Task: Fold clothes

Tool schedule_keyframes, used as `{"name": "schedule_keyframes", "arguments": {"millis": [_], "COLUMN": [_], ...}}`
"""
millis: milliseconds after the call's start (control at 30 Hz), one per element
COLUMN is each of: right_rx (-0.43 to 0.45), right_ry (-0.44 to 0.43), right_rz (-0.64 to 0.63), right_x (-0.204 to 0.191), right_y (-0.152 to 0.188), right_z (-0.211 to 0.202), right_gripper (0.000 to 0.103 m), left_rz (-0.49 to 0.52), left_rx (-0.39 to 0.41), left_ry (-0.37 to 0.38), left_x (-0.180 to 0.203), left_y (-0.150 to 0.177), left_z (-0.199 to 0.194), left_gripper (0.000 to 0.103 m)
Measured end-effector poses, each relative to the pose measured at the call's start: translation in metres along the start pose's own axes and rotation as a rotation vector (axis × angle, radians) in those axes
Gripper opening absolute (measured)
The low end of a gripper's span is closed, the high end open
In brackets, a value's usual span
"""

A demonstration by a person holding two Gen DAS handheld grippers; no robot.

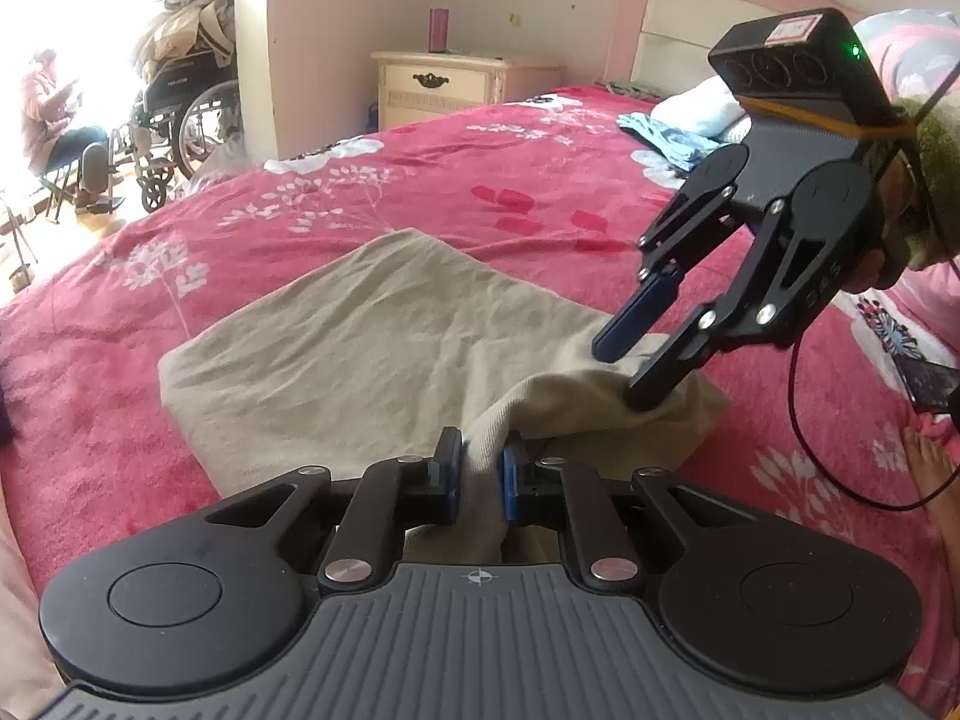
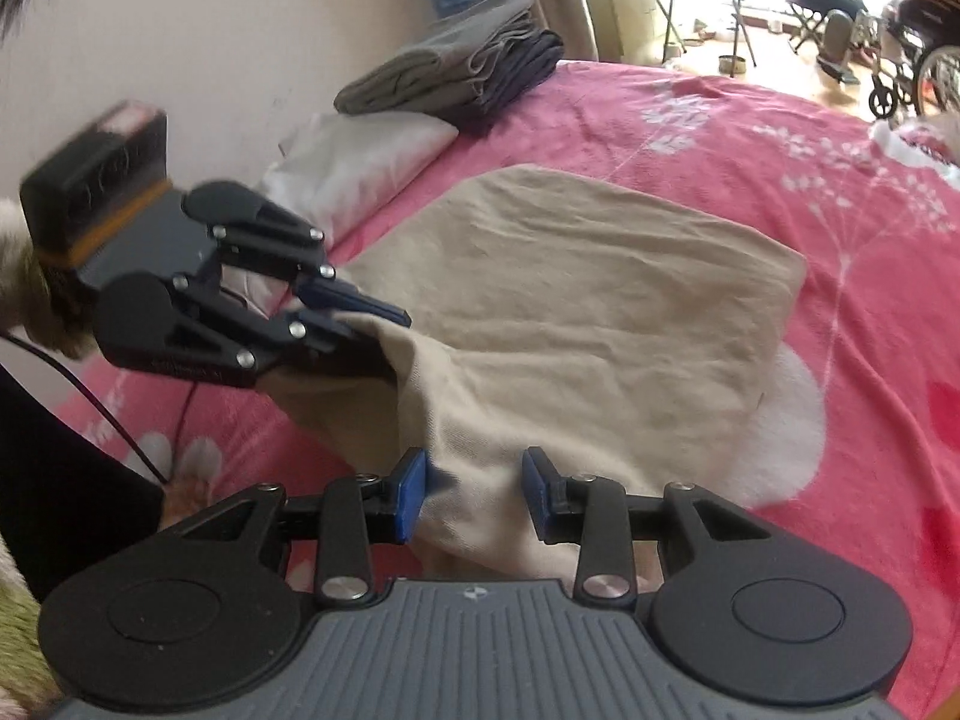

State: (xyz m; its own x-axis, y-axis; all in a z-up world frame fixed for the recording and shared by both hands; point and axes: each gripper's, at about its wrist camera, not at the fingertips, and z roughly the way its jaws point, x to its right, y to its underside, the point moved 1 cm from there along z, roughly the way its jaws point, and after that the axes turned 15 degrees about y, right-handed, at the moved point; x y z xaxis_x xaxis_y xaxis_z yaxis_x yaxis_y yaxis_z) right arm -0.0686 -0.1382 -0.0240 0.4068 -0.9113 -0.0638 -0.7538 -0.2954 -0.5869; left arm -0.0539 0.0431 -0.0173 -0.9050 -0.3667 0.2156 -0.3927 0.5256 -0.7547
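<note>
Hidden or unclear: the near edge of the beige garment (image 1: 372,348) runs under both gripper bodies, so its hem and full outline are cut off. The right wrist view is motion-blurred, most strongly on the left gripper (image 2: 384,330) there. Only a furry cuff (image 1: 936,180) and part of the hand behind the right gripper (image 1: 624,372) show. A dark flat object at the right edge of the left view is cropped; cannot identify it.

Garment position: lies partly folded on the pink floral bedspread (image 1: 540,168), near corner bunched and lifted off the bed.

Left gripper (image 1: 480,480): jaws narrow, blue pads (image 1: 511,480) pressing a raised fold of the beige cloth from both sides. Held.

Right gripper (image 2: 474,492): jaws partly apart, cloth bulging up between them. Left pad (image 2: 411,498) touches the fabric; right pad stands just clear of it. In the left view its lower finger rests on the garment's corner, the upper one raised off it. Not clamped.

Background: stacked grey clothes (image 2: 456,72) on a white pillow (image 2: 360,162) by the wall; nightstand (image 1: 462,84); wheelchair (image 1: 180,114); a seated person (image 1: 54,114) in overexposed window light.
</note>
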Motion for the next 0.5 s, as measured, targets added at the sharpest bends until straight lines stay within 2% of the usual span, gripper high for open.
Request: {"name": "schedule_keyframes", "arguments": {"millis": [167, 267, 333, 433, 500], "right_rx": [-0.018, 0.007, 0.039, 0.08, 0.106], "right_ry": [0.02, 0.063, 0.123, 0.221, 0.303], "right_rz": [-0.019, -0.076, -0.114, -0.162, -0.246], "right_x": [-0.004, -0.013, -0.02, -0.035, -0.051], "right_y": [0.002, 0.002, 0.0, 0.0, 0.004], "right_z": [0.007, 0.005, 0.0, -0.006, -0.006], "right_gripper": [0.03, 0.018, 0.01, 0.008, 0.008], "left_rz": [0.003, 0.021, 0.05, 0.096, 0.124], "left_rx": [0.008, 0.013, 0.015, 0.008, 0.0], "left_ry": [0.001, -0.002, -0.009, -0.022, -0.032], "left_x": [-0.001, 0.002, 0.005, 0.01, 0.013], "left_y": [0.0, 0.001, 0.002, 0.004, 0.006], "left_z": [-0.001, -0.002, -0.003, -0.003, -0.002], "left_gripper": [0.011, 0.011, 0.011, 0.011, 0.011]}}
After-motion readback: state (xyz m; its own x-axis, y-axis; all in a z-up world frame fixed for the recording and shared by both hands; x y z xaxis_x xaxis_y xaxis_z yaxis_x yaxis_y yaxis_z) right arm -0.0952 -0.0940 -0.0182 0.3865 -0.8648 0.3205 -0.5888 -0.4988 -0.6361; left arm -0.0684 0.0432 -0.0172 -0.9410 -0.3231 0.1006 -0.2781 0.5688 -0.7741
